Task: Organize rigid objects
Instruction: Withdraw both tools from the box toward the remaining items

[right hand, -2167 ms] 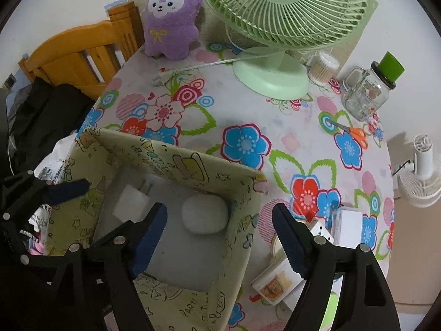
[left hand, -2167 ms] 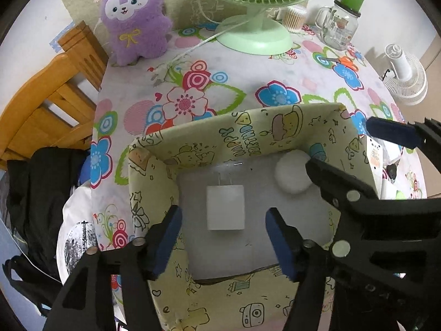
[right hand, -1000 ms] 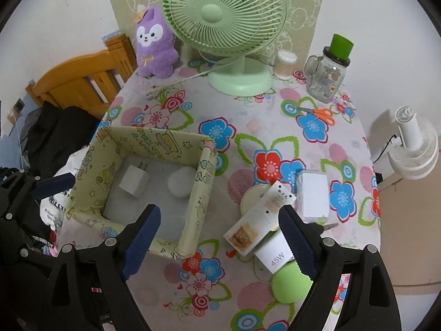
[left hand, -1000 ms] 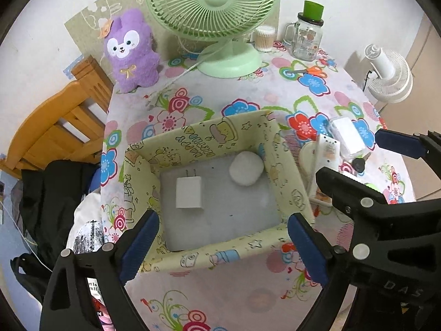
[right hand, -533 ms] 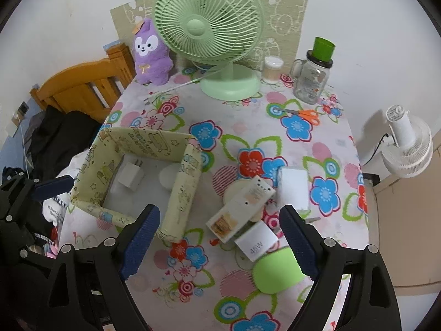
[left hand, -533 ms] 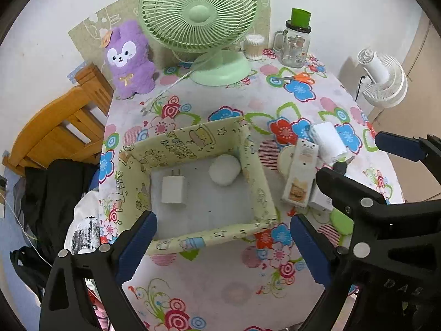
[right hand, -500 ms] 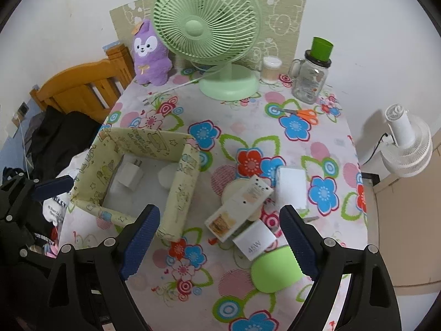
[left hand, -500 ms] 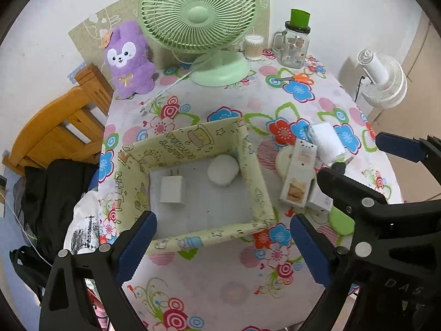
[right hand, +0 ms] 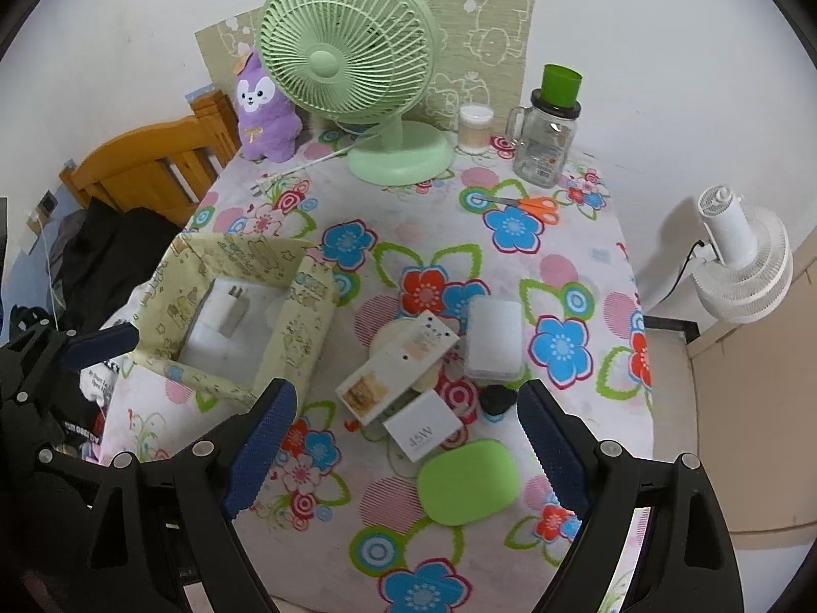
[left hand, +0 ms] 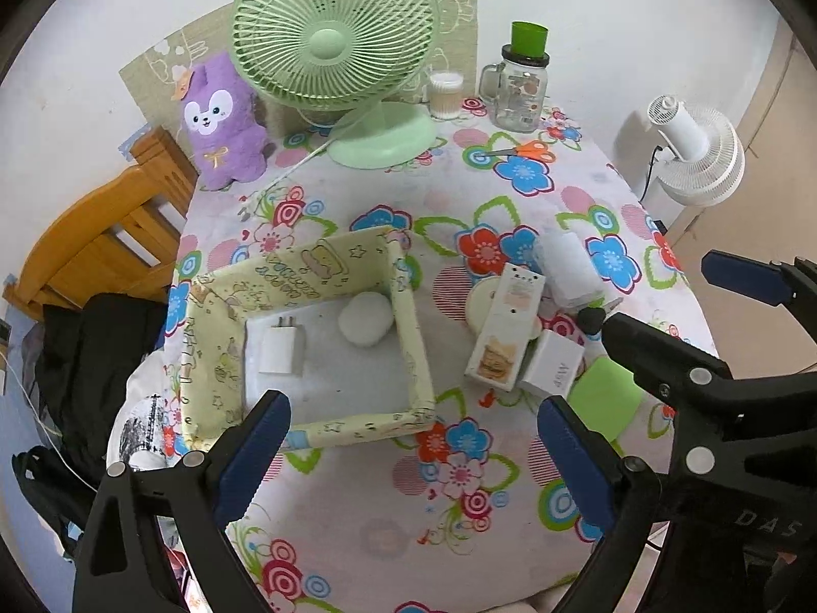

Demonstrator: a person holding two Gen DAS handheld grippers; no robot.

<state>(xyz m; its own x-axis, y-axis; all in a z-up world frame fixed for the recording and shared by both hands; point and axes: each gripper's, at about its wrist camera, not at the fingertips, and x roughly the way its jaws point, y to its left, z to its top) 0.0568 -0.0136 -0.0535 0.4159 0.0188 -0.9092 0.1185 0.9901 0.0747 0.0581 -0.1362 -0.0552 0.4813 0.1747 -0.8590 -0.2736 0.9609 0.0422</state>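
Observation:
A pale yellow fabric box (left hand: pixel 408 316) (right hand: pixel 301 327) stands on the flowered tablecloth (left hand: pixel 357 485). It holds a white plug charger (left hand: pixel 280 348) (right hand: pixel 227 314) and a white rounded case (left hand: pixel 365 317). To its right lie a long white carton (left hand: pixel 505 329) (right hand: pixel 398 365), a white 45W box (left hand: pixel 551 369) (right hand: pixel 423 426), a white rectangular box (left hand: pixel 567 268) (right hand: pixel 494 337), a green case (right hand: pixel 467 480) and a small black object (right hand: pixel 498 399). My left gripper (left hand: pixel 413 454) and right gripper (right hand: pixel 406 439) are open, empty and held above the table.
A green desk fan (left hand: pixel 337 46), a purple plush (left hand: pixel 219 122), a glass jar with green lid (left hand: pixel 521 87), a cotton-swab tub (left hand: pixel 445 94) and orange scissors (left hand: pixel 526 150) stand at the back. A wooden chair (left hand: pixel 97 235) is left, a white fan (left hand: pixel 699 158) right.
Both grippers have pulled up and back from inside the box. The charger and rounded case stay in it. More of the table and the loose objects on the right have come into view.

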